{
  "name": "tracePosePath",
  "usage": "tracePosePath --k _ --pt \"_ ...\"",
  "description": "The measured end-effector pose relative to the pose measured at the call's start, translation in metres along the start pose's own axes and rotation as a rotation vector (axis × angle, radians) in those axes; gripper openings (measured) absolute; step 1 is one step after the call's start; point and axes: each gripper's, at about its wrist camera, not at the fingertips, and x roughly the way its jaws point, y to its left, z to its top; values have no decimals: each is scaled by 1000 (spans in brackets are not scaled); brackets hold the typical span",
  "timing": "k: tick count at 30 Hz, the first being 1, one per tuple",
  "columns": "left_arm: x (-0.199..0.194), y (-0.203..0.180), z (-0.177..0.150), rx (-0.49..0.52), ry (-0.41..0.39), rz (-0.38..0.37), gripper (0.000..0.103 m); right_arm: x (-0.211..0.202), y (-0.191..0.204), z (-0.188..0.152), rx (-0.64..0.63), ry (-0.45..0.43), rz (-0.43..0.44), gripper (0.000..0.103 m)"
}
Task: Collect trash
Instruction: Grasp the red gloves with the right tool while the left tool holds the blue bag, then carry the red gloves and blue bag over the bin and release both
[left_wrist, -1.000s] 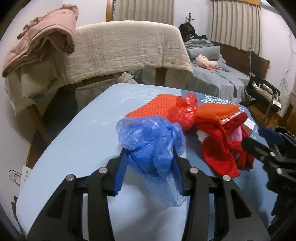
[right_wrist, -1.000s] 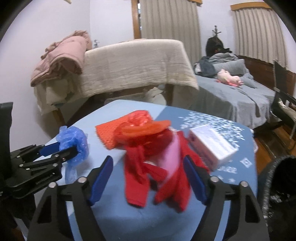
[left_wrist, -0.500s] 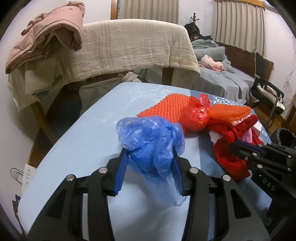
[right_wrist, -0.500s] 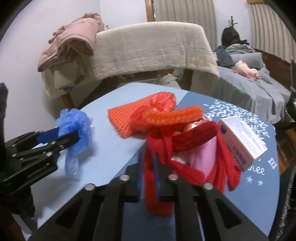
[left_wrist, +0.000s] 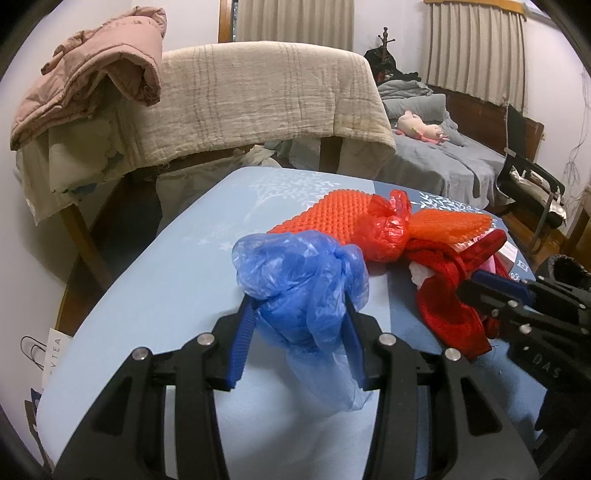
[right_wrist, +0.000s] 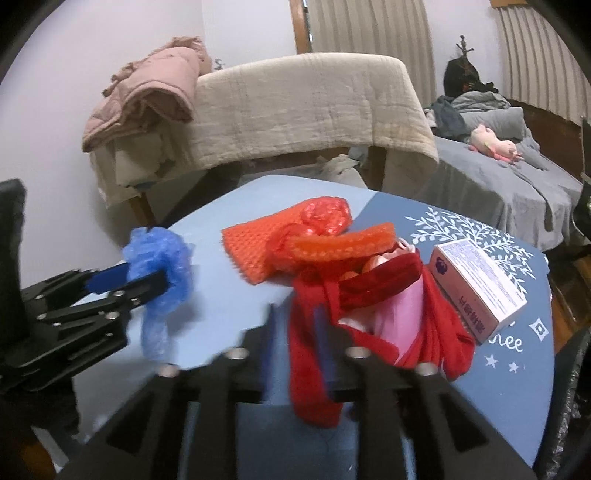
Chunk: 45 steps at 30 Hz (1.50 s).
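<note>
Currently your left gripper (left_wrist: 297, 314) is clamped on the crumpled blue plastic bag (left_wrist: 301, 284), holding it above the light-blue table (left_wrist: 166, 295). Your right gripper (right_wrist: 295, 332) has its fingers pinched on a strip of the red fabric bundle (right_wrist: 369, 314), which lies on the table just ahead of it. Beyond that bundle sit an orange bumpy mesh sheet (right_wrist: 258, 247) and a knotted red plastic bag (left_wrist: 384, 229). To the right of the right gripper lies a white cardboard box (right_wrist: 476, 284).
</note>
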Motion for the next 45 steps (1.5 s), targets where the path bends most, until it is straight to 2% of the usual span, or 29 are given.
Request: tracePosePath --k 1,5,6,7,10,16,23,29,45 --pt "1 1 0 -2 1 2 43 2 -1 0 3 3 -6 40" --pt "2 3 0 -11 5 12 43 19 -5 2 19 30 -9 40" --pt "2 4 0 -13 5 13 43 22 -5 1 18 37 -3 33" --pt "2 6 1 -13 5 14 43 24 -5 2 17 46 7 20" --pt "1 8 0 -19 7 18 43 22 -6 1 18 50 49 4" --pt "-3 9 0 -18 4 10 43 -6 -6 1 32 18 133 3" --pt "-13 -3 0 2 -6 -23 43 -43 -16 0 84 -15 159 3" --pt "-21 -22 2 27 -12 -56 43 -73 -27 0 115 -46 161 3" --pt "-47 -81 12 90 -49 -148 43 -143 -63 0 141 -141 85 3"
